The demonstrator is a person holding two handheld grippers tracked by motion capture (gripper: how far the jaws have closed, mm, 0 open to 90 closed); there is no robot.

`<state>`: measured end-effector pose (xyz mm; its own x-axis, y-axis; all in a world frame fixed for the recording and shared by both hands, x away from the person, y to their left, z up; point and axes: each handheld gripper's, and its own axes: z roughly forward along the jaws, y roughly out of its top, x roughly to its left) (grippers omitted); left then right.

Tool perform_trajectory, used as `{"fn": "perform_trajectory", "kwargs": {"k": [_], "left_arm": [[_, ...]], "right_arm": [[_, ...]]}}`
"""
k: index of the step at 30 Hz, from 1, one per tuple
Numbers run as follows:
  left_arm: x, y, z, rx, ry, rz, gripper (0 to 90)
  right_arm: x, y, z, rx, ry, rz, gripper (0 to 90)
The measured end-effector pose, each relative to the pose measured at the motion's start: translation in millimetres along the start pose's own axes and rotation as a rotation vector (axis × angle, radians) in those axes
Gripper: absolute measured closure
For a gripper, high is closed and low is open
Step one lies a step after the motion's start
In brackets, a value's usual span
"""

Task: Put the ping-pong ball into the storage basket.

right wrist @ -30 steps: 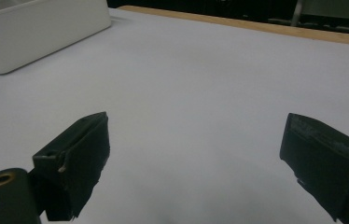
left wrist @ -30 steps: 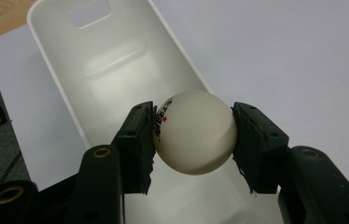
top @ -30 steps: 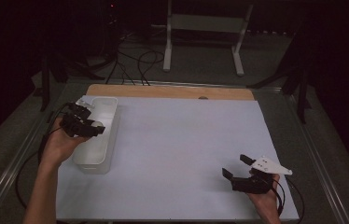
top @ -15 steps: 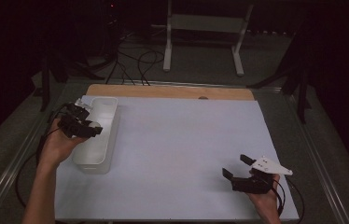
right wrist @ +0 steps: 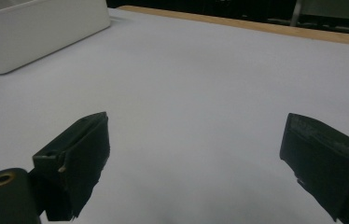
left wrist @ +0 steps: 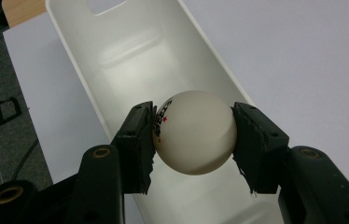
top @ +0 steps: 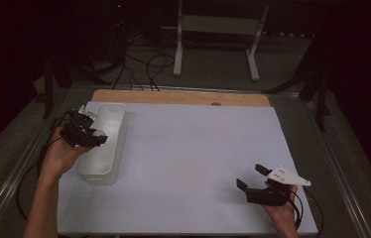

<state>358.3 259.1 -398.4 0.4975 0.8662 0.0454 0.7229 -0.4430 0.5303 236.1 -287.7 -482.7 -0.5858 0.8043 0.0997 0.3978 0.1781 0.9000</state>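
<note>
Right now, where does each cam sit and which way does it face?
High view: above the person's side, looking forward and down on the table; both forearms, left gripper, right gripper.
Left gripper view: on the left gripper, looking down into the bin; jaws clamp the ball.
Right gripper view: on the right gripper, low across the table toward the bin; jaws wide apart.
Shared: all show the bin.

Left claw (top: 94,135) gripped a white ball (top: 97,133) over the white bin (top: 105,163). Right claw (top: 253,177) sat open, well apart, low over the bench (top: 188,148).
</note>
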Motion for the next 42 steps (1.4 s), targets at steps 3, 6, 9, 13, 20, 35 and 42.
{"fn": "perform_trajectory", "kwargs": {"k": [3, 6, 9, 13, 20, 35, 42], "left_arm": [[0.8, -1.1, 0.5, 0.001, 0.003, -0.003, 51.0], [2.2, -2.6, 0.7, 0.003, 0.005, -0.005, 51.0], [3.1, -3.7, 0.7, 0.004, 0.004, -0.008, 51.0], [3.4, -4.4, 0.7, 0.004, 0.002, -0.006, 51.0], [4.1, -5.4, 1.7, 0.002, -0.005, -0.011, 50.9], [2.2, -7.9, 3.3, -0.014, 0.038, -0.022, 13.6], [4.0, -8.7, 3.1, -0.031, 0.044, -0.038, 0.8]], "right_arm": [[0.0, 0.0, 0.1, 0.001, 0.001, 0.001, 8.0], [0.1, -0.1, 0.4, 0.001, 0.002, -0.002, 8.1], [-0.1, -0.2, 0.6, 0.003, 0.001, -0.003, 8.0], [-0.2, -0.2, 0.5, 0.002, 0.002, -0.003, 8.1], [-0.1, -0.2, 0.9, 0.001, 0.004, -0.002, 8.1], [0.0, 0.0, 0.2, 0.001, 0.001, 0.002, 8.0], [-0.1, 0.0, 0.3, 0.000, 0.000, 0.000, 8.0]]}}
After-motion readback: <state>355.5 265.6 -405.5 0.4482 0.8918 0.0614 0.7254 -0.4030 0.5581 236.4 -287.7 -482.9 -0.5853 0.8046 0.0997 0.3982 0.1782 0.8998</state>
